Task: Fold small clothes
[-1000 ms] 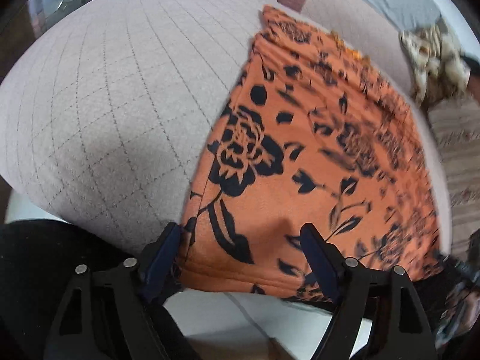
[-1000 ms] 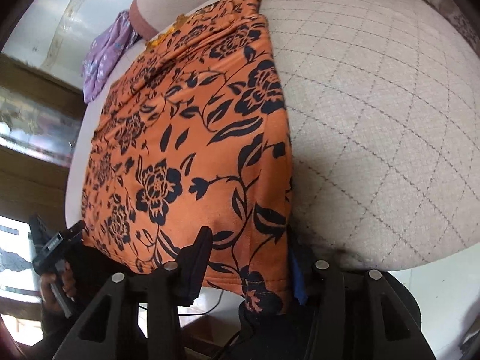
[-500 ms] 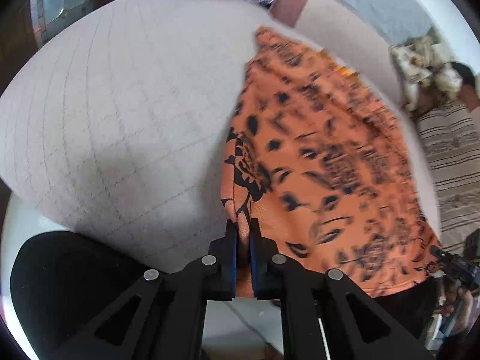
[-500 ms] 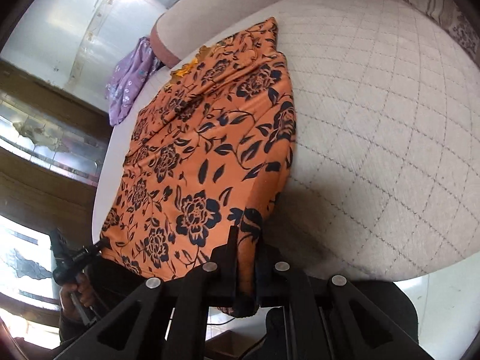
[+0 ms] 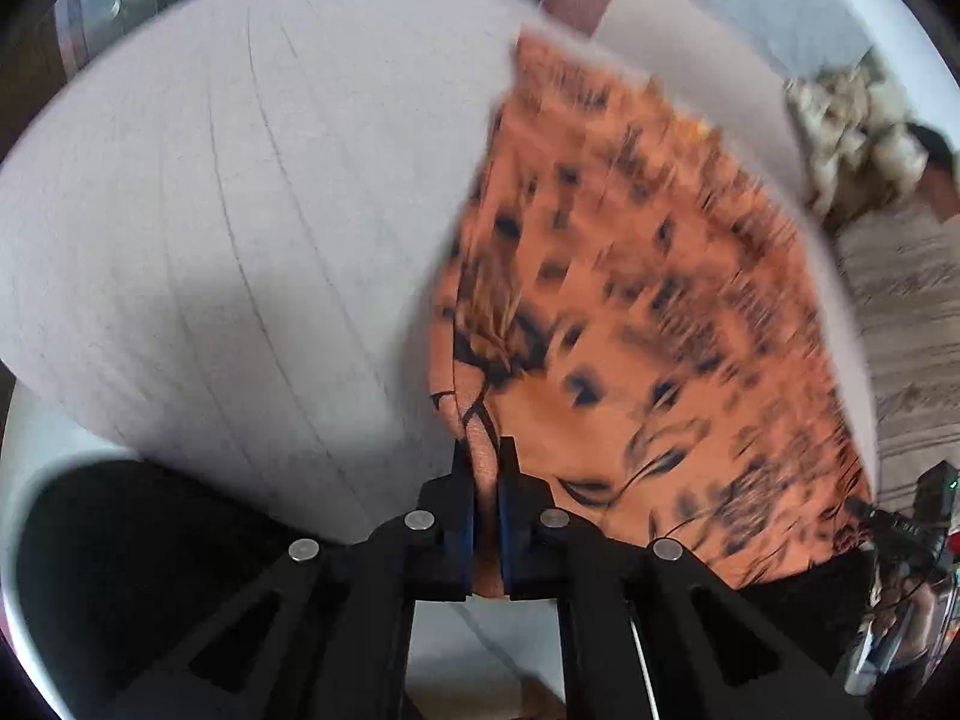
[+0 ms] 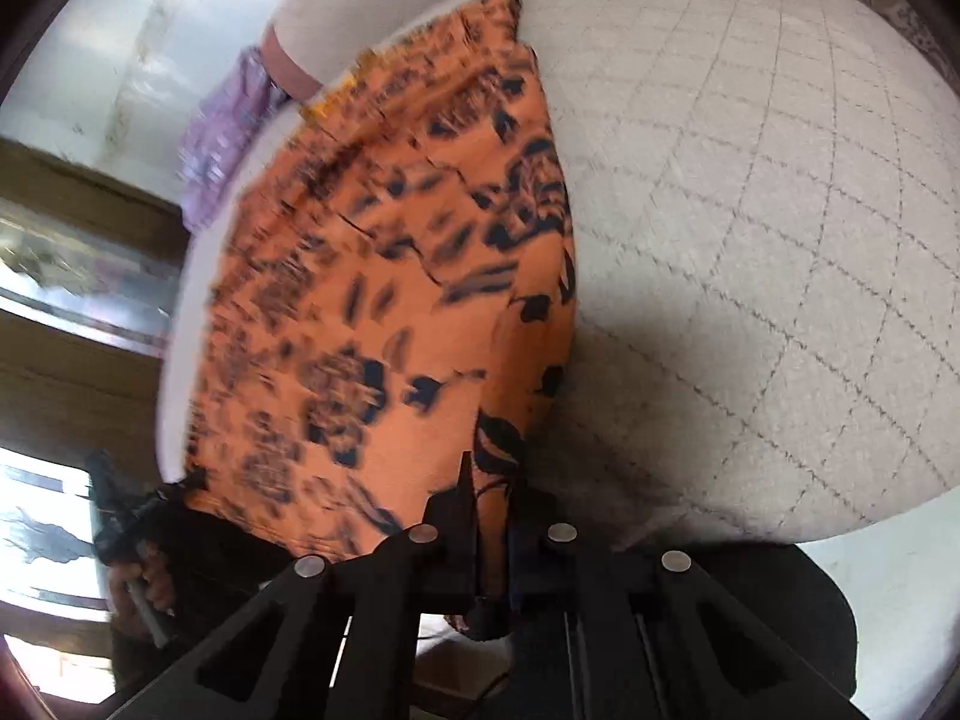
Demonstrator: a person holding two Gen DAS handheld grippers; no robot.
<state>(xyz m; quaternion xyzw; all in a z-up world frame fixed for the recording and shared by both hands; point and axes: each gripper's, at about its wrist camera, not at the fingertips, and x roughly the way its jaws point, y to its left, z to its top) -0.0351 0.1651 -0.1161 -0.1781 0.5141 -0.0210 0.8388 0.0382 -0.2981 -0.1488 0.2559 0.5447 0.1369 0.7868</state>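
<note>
Quilted cushion; both grippers pinch orange garment, unlabelled.

quilted beige cushion taking up most of the view, purple floral cloth lying at its far edge, crumpled cream fabric sitting off to the right

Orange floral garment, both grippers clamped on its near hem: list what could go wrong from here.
1. The left gripper pinches only a thin bunch of the orange garment; it may slip out when lifted.
2. The right gripper holds the opposite corner; uneven lifting could skew the fold.
3. The far hem could drag across the quilted cushion and bunch.
</note>
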